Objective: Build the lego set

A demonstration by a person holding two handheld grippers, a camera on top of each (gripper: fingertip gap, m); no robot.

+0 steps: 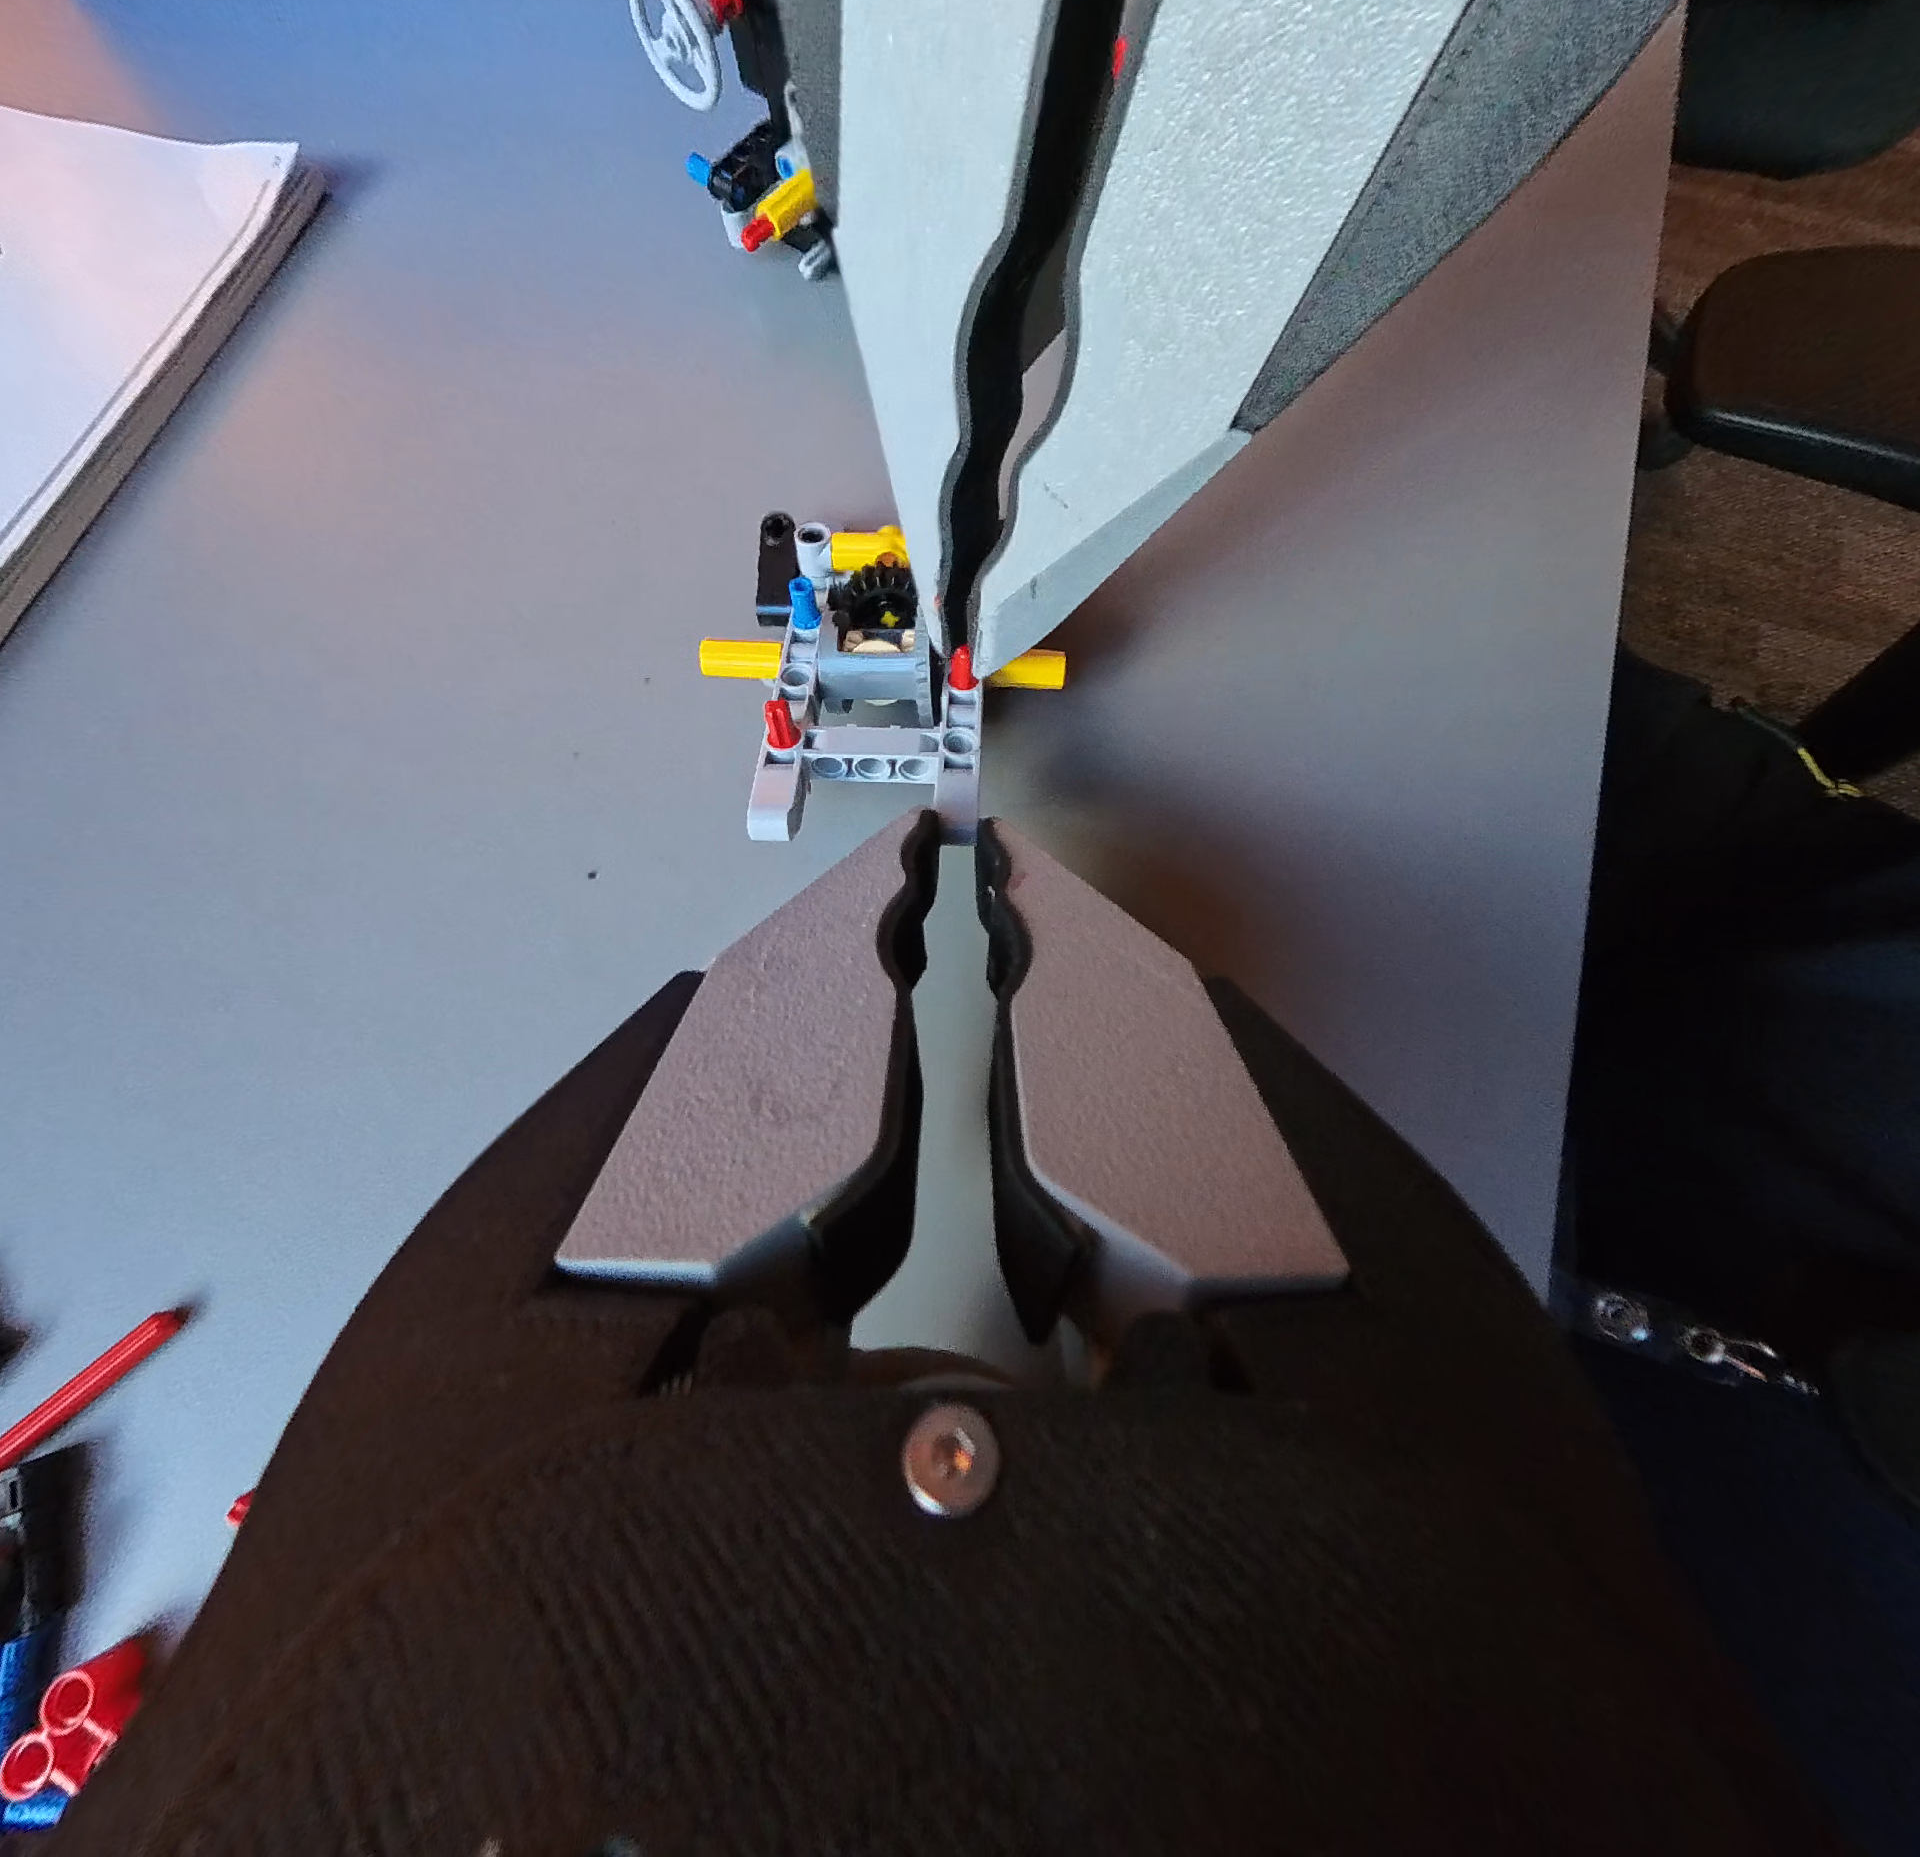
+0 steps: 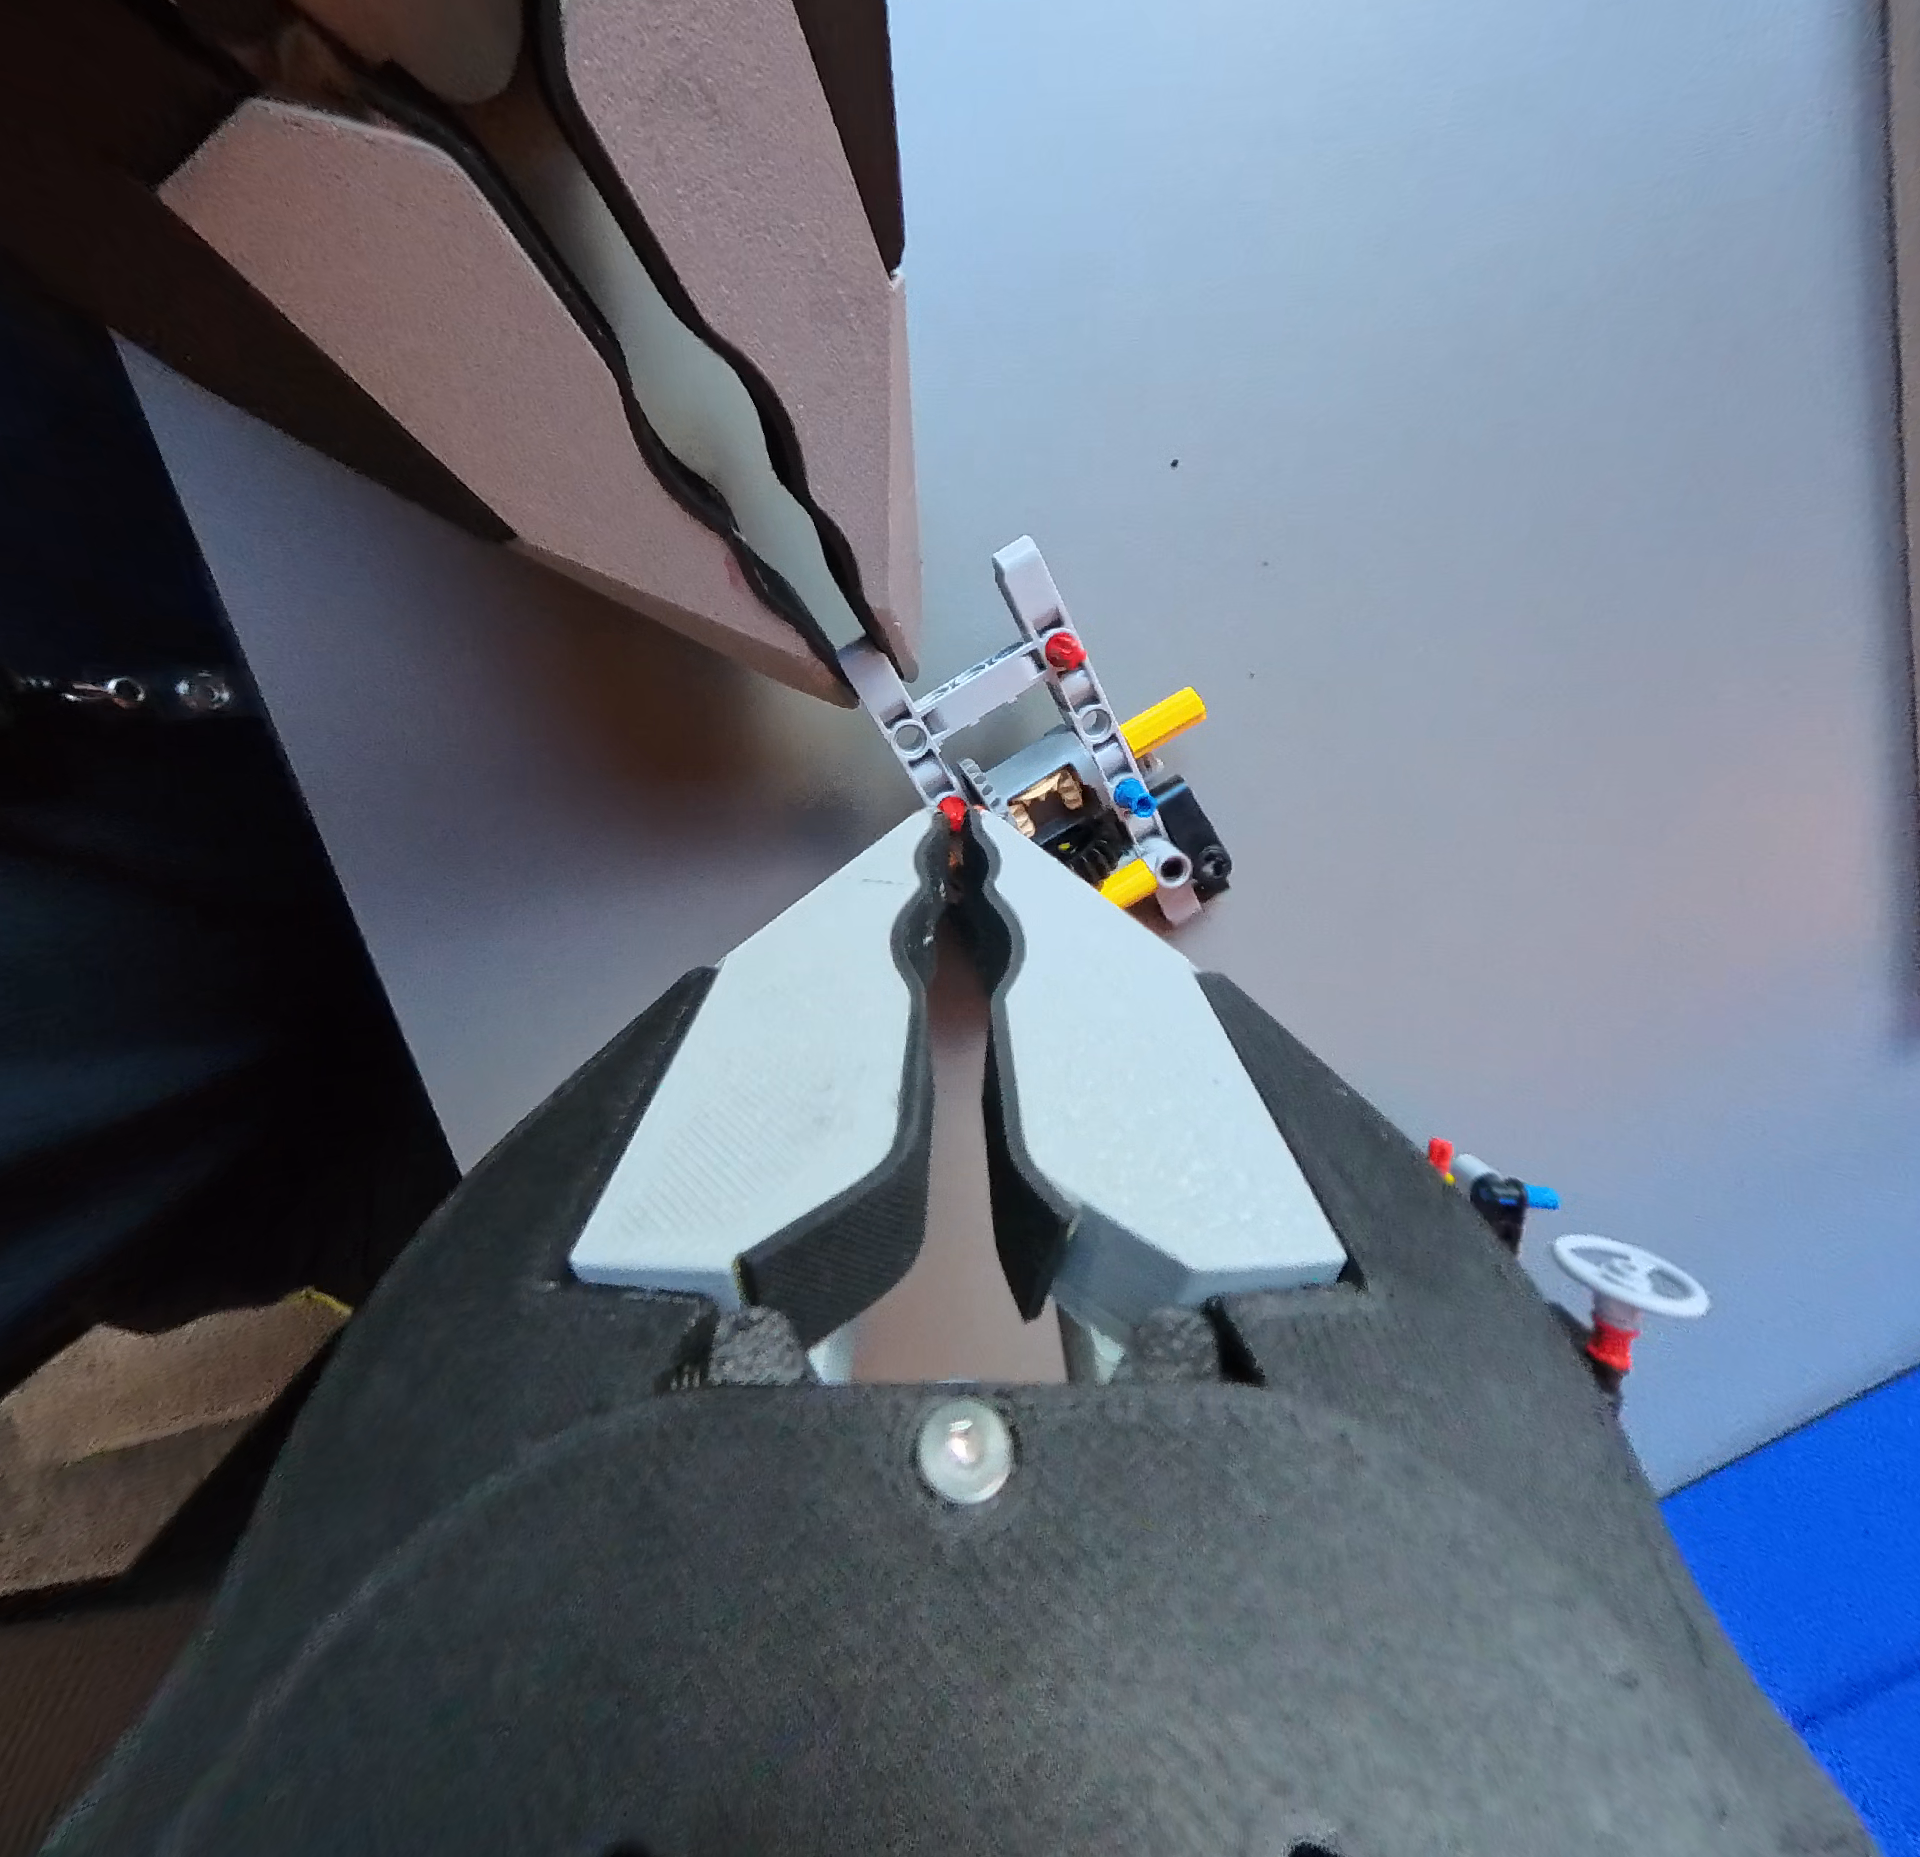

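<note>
Left gripper [image 1: 954, 828] jaws clamped on grey toy frame [image 1: 868, 758] beam end; right gripper [image 2: 954, 828] jaws pinching its red pin [image 2: 951, 808], over the surface [image 1: 416, 664].

Grey table [image 1: 416, 664]: stack of white paper [image 1: 125, 290] at ten o'clock in the left wrist view. White toy wheel [image 1: 675, 36] with small brick assembly [image 1: 769, 186] at twelve o'clock. Red stick [image 1: 94, 1381] and red connectors [image 1: 73, 1724] at seven to eight o'clock. Blue mat [image 2: 1808, 1558] at four o'clock in the right wrist view.

We see the white booklet [image 1: 125, 301] cut off at the left edge. The red pin [image 2: 952, 808] is half hidden between the right gripper [image 2: 956, 820]'s fingertips.
</note>
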